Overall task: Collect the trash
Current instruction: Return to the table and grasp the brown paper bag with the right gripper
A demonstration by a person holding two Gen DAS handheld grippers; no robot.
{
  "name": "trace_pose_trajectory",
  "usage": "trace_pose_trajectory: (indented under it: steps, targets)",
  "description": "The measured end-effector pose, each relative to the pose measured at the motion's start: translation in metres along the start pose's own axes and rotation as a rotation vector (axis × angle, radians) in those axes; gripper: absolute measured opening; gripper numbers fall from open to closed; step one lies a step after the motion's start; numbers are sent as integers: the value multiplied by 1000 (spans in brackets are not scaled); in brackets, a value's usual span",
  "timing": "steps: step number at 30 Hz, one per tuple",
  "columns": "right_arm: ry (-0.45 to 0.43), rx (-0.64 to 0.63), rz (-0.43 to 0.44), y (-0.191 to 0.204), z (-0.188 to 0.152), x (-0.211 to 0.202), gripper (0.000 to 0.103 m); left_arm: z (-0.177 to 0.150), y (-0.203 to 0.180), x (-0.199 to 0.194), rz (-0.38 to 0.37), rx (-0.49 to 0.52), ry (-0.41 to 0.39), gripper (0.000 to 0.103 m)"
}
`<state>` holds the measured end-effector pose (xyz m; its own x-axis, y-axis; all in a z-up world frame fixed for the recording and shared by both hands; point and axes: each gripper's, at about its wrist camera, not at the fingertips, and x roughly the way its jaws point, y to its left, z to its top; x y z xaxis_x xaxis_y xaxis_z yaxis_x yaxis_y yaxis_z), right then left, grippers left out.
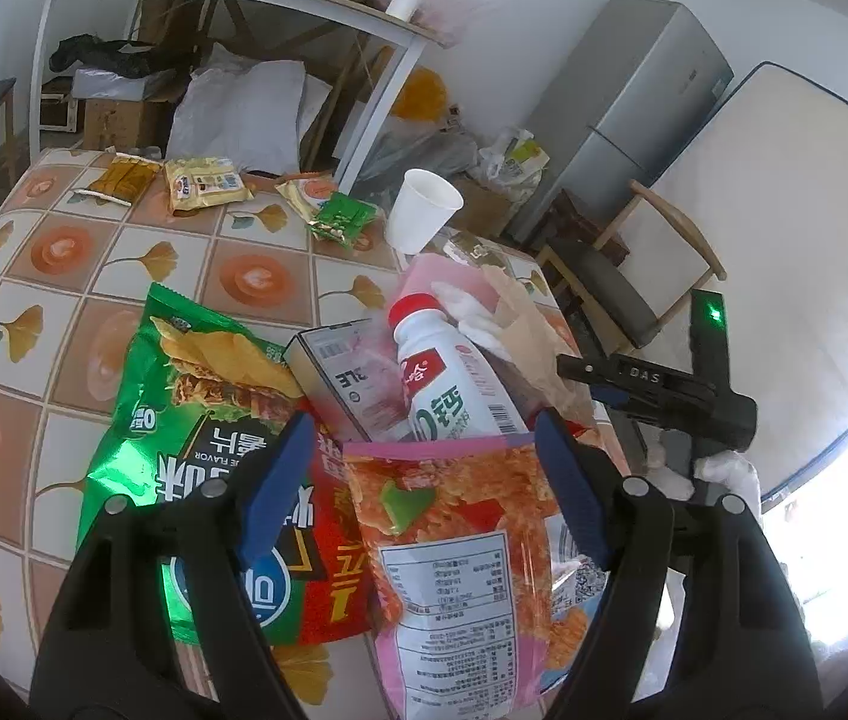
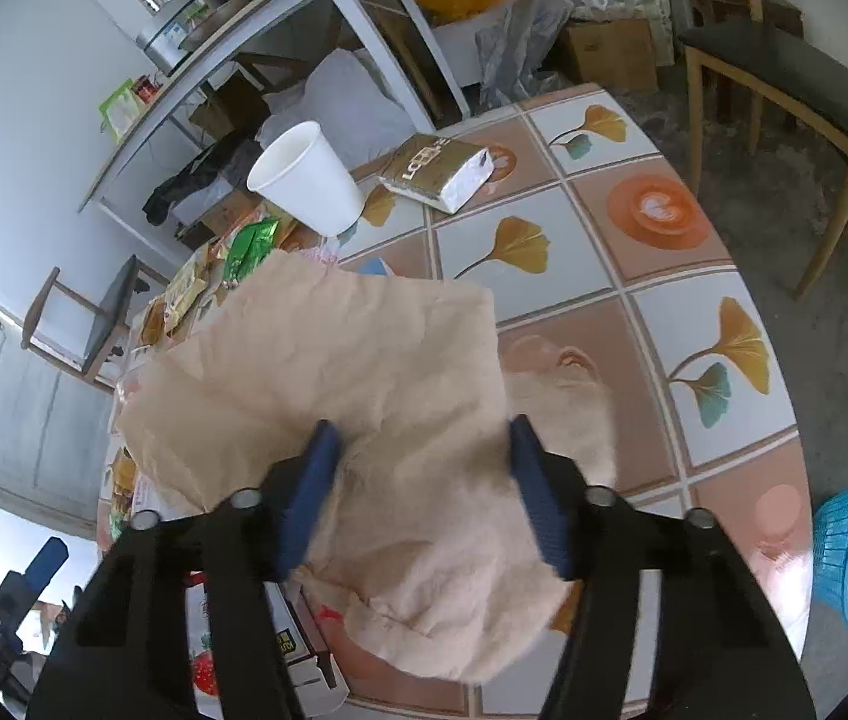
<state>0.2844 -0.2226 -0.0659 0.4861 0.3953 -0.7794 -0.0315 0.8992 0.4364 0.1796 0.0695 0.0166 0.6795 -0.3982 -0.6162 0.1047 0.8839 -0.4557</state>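
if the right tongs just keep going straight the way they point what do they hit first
Most likely the crumpled brown paper bag: it fills the space between and just ahead of the right tongs. Depth is hard to judge, so whether the pads already touch it is unclear.

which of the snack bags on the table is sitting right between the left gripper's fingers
The pink-and-orange snack bag with the white nutrition label facing up. It lies between the left gripper's fingers, while the green chip bag lies outside its left finger and the small packets sit at the far edge.
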Motion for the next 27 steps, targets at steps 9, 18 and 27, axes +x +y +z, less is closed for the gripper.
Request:
trace_pose_trajectory:
  steps: [9, 18, 27]
  targets:
    - [-68, 21, 42, -6, -2, -27, 11, 7, -5, -7, 13, 21, -17, 72]
    - [-219, 86, 248, -19, -4, -89, 10, 41, -20, -16, 25, 90, -10, 72]
    - [-263, 227, 423, -63, -26, -124, 10, 50, -62, 10, -18, 187, 57, 72]
